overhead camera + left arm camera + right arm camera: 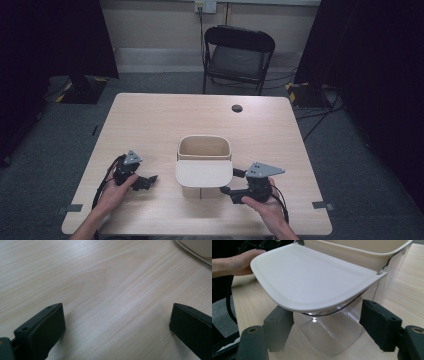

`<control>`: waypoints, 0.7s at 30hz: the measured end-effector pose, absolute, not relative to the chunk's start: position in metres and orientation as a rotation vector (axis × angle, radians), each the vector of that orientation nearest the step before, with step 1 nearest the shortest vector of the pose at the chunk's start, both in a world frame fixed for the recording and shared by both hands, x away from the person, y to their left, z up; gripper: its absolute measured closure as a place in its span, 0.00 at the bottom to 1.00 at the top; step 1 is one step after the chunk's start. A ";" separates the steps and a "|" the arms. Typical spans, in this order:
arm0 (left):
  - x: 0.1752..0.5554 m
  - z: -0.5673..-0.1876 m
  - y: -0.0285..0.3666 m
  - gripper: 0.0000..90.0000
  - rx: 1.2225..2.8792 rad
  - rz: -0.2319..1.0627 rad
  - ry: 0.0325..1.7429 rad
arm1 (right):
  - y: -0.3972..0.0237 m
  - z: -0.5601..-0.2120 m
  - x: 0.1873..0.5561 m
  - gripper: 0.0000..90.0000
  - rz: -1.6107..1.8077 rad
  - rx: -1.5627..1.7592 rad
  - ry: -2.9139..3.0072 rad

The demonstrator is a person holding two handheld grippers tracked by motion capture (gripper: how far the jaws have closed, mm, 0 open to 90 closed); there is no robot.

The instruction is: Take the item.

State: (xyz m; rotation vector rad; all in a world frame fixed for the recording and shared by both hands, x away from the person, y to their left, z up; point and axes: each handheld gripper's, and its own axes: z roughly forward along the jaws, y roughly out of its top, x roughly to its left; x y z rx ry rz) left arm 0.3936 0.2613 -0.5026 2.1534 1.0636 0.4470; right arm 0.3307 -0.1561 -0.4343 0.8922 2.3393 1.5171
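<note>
1. Light wood bench, grey carpet around it, black folding chair at 12 o'clock.
2. Clear container with cream insert sits mid-bench, its cream lid flipped out toward 6 o'clock.
3. Left gripper at 9 o'clock of container, jaws spread over bare wood.
4. Right gripper at 3 o'clock, jaws spread, just under the lid's edge, gripping nothing.

A: Item one? 
B: Left black two-jaw handheld gripper: grey three-cornered plate on top, black cable looping off its side. 
A: Item two? 
B: Right black two-jaw handheld gripper: matching grey plate, black cable; blocky matte pads with small round screw holes. Forearms bare, no sleeves.
</note>
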 end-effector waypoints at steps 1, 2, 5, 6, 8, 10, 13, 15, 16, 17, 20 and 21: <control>0.394 -0.503 0.261 0.00 2.153 0.447 1.064 | -0.156 -0.434 0.331 0.29 1.517 0.892 2.339; 0.394 -0.503 0.261 0.00 2.152 0.447 1.064 | -0.156 -0.434 0.331 0.28 1.517 0.892 2.338; 0.394 -0.503 0.261 0.00 2.152 0.447 1.064 | -0.156 -0.433 0.331 0.26 1.517 0.892 2.331; 0.394 -0.503 0.261 0.00 2.153 0.447 1.064 | -0.156 -0.433 0.331 0.26 1.519 0.891 2.324; 0.394 -0.503 0.261 0.00 2.153 0.446 1.064 | -0.156 -0.432 0.331 0.26 1.520 0.890 2.323; 0.394 -0.503 0.261 0.00 2.153 0.447 1.063 | -0.156 -0.432 0.331 0.26 1.524 0.889 2.318; 0.394 -0.503 0.261 0.00 2.157 0.448 1.061 | -0.156 -0.432 0.331 0.26 1.524 0.893 2.313; 0.394 -0.503 0.261 0.00 2.157 0.447 1.061 | -0.156 -0.431 0.331 0.26 1.528 0.891 2.310; 0.394 -0.503 0.261 0.00 2.152 0.447 1.064 | -0.156 -0.431 0.331 0.26 1.529 0.892 2.309; 0.394 -0.503 0.261 0.00 2.153 0.447 1.064 | -0.156 -0.431 0.331 0.27 1.532 0.891 2.308; 0.394 -0.503 0.261 0.00 2.153 0.447 1.064 | -0.156 -0.430 0.331 0.27 1.538 0.888 2.302; 0.394 -0.503 0.261 0.00 2.152 0.446 1.065 | -0.156 -0.429 0.331 0.27 1.536 0.888 2.301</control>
